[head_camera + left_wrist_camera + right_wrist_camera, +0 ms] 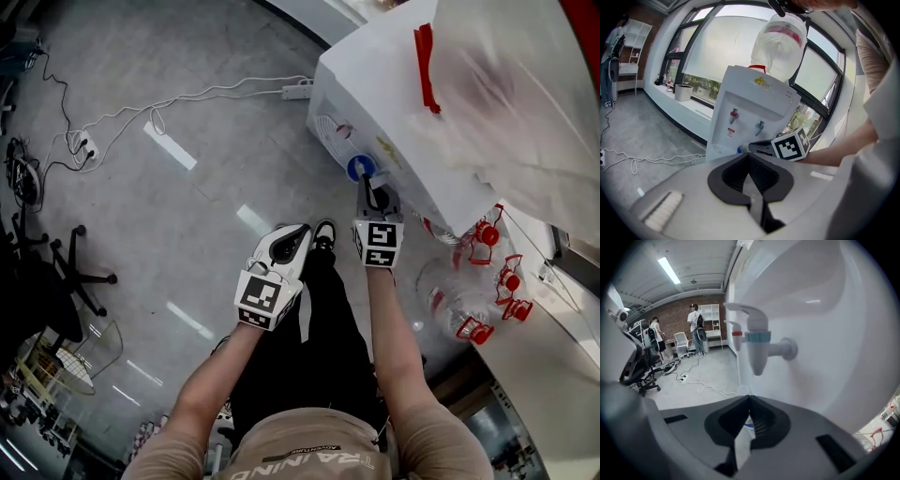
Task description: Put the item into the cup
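A small cup with a blue rim (360, 169) hangs in front of the white water dispenser (394, 103), under its taps. My right gripper (367, 187) is shut on the cup's wall. In the right gripper view a sliver of white and blue cup (749, 425) shows between the shut jaws, and the blue-collared tap (757, 341) hangs just above. The red tap (735, 333) is beyond it. My left gripper (302, 232) is held lower and to the left, over the floor, shut with nothing in it. From the left gripper view (749, 158) I see the dispenser front (740, 122) and the right gripper's marker cube (792, 145).
A bag-covered bottle (516, 84) sits on top of the dispenser. Several empty water bottles with red caps (473, 300) lie to the right. A power strip with white cables (296, 90) runs across the grey floor, and office chairs (56, 272) stand at the left.
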The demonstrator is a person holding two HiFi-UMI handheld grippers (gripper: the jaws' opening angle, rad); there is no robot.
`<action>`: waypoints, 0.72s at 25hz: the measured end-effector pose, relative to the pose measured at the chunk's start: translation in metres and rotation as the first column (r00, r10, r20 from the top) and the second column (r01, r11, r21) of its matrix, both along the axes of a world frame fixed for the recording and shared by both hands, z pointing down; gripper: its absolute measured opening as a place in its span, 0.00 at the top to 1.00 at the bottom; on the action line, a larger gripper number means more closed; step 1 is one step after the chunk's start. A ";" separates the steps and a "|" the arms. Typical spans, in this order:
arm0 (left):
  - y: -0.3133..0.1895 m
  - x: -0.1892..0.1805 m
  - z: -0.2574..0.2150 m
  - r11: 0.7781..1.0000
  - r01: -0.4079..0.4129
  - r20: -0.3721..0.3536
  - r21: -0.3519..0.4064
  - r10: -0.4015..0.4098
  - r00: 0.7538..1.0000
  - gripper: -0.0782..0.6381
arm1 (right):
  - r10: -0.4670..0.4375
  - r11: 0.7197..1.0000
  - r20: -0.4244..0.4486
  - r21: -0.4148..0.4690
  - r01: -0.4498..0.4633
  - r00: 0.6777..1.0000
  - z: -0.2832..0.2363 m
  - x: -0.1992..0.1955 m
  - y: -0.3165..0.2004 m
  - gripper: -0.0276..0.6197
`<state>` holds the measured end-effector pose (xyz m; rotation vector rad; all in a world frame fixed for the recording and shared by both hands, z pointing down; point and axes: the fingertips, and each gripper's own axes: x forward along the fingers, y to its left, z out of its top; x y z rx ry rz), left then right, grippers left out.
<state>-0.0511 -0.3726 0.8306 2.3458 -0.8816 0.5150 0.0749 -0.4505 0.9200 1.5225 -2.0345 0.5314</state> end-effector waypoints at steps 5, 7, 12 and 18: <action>0.000 -0.004 0.003 1.000 -0.001 0.002 -0.006 0.001 1.000 0.88 | 0.014 1.000 -0.006 -0.015 -0.014 1.000 0.013 0.001 -0.004 0.94; 0.001 -0.007 0.004 1.000 0.002 0.005 -0.005 -0.002 1.000 0.88 | 0.017 1.000 -0.021 -0.023 -0.017 1.000 0.020 0.002 -0.003 0.94; 0.002 -0.013 0.009 1.000 0.010 0.013 -0.007 -0.010 1.000 0.88 | 0.013 1.000 -0.048 -0.002 -0.013 0.999 0.019 0.004 -0.002 0.94; 0.006 -0.012 0.004 1.000 0.015 0.009 0.000 -0.015 1.000 0.88 | 0.017 1.000 -0.037 0.023 -0.017 0.999 0.007 0.005 0.003 0.94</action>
